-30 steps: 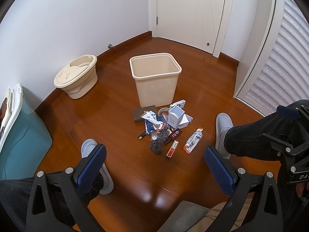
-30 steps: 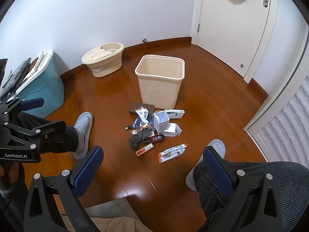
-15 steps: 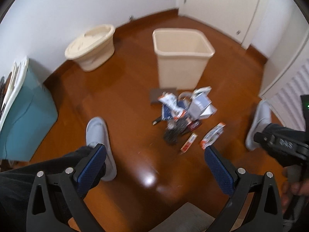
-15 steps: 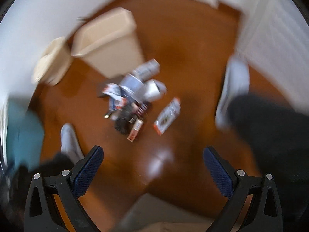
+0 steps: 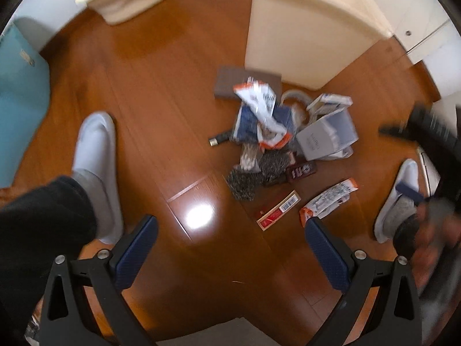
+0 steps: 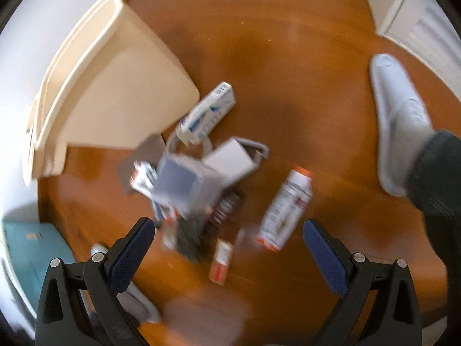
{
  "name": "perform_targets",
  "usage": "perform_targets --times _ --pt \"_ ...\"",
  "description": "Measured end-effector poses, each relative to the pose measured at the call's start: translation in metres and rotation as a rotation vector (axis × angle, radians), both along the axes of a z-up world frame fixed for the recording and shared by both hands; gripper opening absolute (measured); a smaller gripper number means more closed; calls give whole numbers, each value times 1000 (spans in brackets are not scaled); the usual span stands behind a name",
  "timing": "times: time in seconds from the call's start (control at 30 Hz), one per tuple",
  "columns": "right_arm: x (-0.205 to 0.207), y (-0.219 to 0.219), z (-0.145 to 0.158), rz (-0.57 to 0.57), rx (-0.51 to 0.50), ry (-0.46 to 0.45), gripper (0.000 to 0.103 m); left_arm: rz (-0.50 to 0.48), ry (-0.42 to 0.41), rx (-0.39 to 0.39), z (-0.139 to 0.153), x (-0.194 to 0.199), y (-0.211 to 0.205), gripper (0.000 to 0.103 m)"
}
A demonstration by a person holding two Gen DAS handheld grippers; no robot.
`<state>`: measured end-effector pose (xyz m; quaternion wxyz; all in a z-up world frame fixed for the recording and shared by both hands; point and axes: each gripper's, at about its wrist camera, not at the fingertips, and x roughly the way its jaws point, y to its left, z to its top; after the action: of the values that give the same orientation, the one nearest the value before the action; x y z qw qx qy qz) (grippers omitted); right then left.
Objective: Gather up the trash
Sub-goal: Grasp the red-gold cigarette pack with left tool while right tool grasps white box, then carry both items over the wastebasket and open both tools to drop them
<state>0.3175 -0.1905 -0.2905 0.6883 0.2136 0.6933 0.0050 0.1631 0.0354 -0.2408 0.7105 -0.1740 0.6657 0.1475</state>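
Left wrist view:
- Left hand-held gripper (image 5: 230, 235) spread wide and empty, poised above bare floor (image 5: 161, 106) short of the trash pile (image 5: 276, 144).
- Pile heaped just in front of the cream bin (image 5: 302, 40), with a red flat packet (image 5: 279, 210) and an orange-ended wrapper (image 5: 328, 199) lying nearest, apart from the heap.
- Risk of pinching two overlapping pieces at once in the heap, then shedding one on the way to the bin.
- Risk of scraping the floor on the flat packet: too thin to get under easily.
- Risk of the two tools colliding, with the right hand-held gripper (image 5: 426, 144) blurred at the right edge, close to the same pile.

Right wrist view:
- Right hand-held gripper (image 6: 227, 239) likewise wide, holding nothing, above the near edge of the pile.
- Heavy blur, so a hurried descent likely to miss or knock the grey box (image 6: 187, 187) over.
- Orange-ended wrapper (image 6: 285, 207) between the fingers' line, probably slippery and prone to sliding out.
- Slippered foot (image 6: 397, 121) near enough to be bumped.
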Motion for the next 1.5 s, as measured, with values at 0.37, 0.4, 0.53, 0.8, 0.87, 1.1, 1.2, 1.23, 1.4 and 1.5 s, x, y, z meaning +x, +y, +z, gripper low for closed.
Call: perform_targets --times 0.37,0.4,0.53,0.8,0.87,1.1,1.2,1.23,1.4,1.5 --pt "13 19 -72 -66 27 142 82 -3 71 -34 -58 -1 -5 103" --pt "14 21 -79 -57 32 144 68 -3 77 -31 -62 -2 -4 103" --pt "15 25 -90 23 6 186 4 16 96 -38 -77 -1 1 103" --pt "12 0 24 164 98 98 1 -243 63 36 -107 22 -63 103" --pt "12 -10 57 158 149 52 1 -380 84 100 -125 29 -89 103" --pt "23 -28 102 62 297 -37 2 -539 125 141 -164 37 -123 103" --pt "28 -23 114 66 311 -59 2 -549 153 81 -184 41 -128 80" --pt "29 -24 116 63 313 -65 2 -553 172 63 -190 42 -129 53" --pt "29 -31 113 40 302 -68 2 -517 209 -26 -207 44 -122 21" --pt "28 -30 113 43 302 -75 2 -460 174 -96 -195 40 -110 21"
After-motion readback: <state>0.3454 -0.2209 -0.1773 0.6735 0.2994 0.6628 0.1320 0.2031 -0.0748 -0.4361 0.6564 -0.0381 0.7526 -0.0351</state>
